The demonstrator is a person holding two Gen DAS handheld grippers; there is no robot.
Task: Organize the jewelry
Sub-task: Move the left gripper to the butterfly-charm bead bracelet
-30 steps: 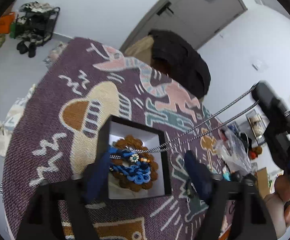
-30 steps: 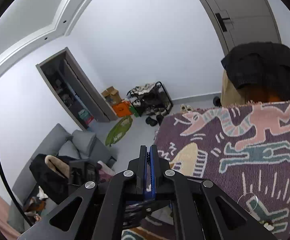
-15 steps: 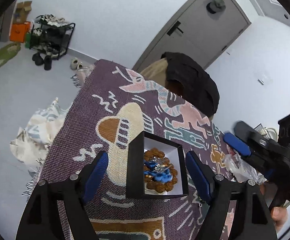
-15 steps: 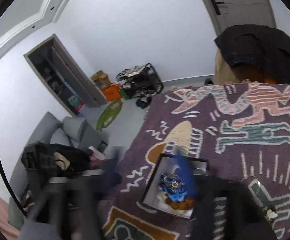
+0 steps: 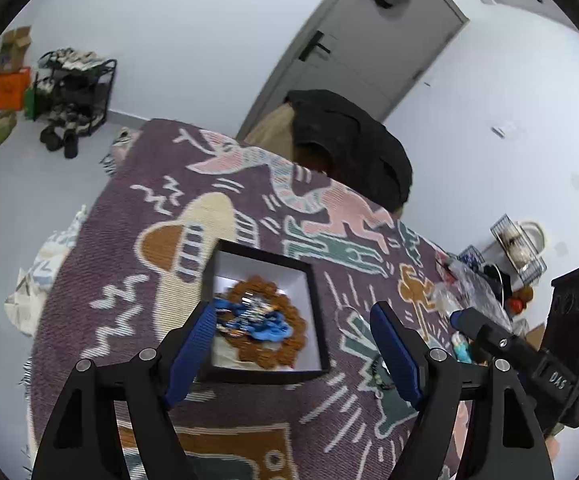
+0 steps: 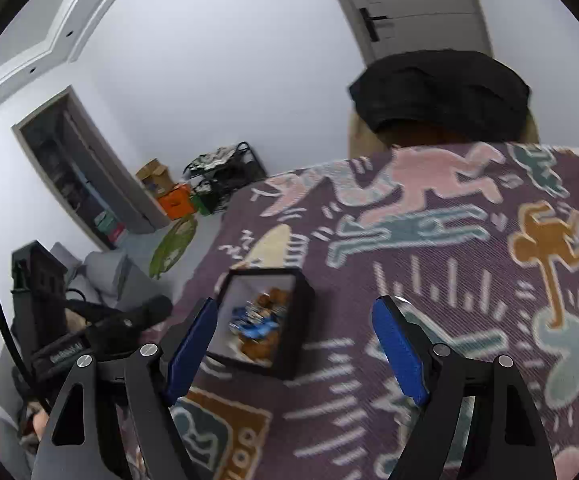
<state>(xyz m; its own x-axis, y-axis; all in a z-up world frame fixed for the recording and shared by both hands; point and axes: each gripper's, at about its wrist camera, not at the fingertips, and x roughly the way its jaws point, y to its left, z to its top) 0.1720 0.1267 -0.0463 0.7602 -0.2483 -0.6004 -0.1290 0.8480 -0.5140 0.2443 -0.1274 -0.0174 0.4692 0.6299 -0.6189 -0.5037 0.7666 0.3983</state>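
The left gripper [image 5: 293, 328] is seen with its blue-padded jaws spread wide and nothing between the pads; its arms are matte black with round silver screws. The right gripper [image 6: 295, 326] has its jaws opening, almost as wide, and nothing is clamped there either. A square black box [image 5: 316, 280] with a pale lining lies just past the left fingertips, open at the top. Inside it a brown beaded necklace [image 5: 267, 354] is coiled in a ring, with a blue beaded strand [image 5: 267, 330] heaped on top.

From the right wrist the same box [image 6: 299, 312] is viewed obliquely, with the left gripper's black body [image 6: 121, 324] beside it. Only the left wrist view takes in a cluster of clear plastic packets [image 5: 469, 292] at the far right edge.

Everything rests on a purple woven rug [image 5: 129, 240] covering a table and patterned with pink, teal and orange figures. A grey door [image 5: 369, 40], white walls and a black shoe rack [image 5: 77, 88] are visible beyond.
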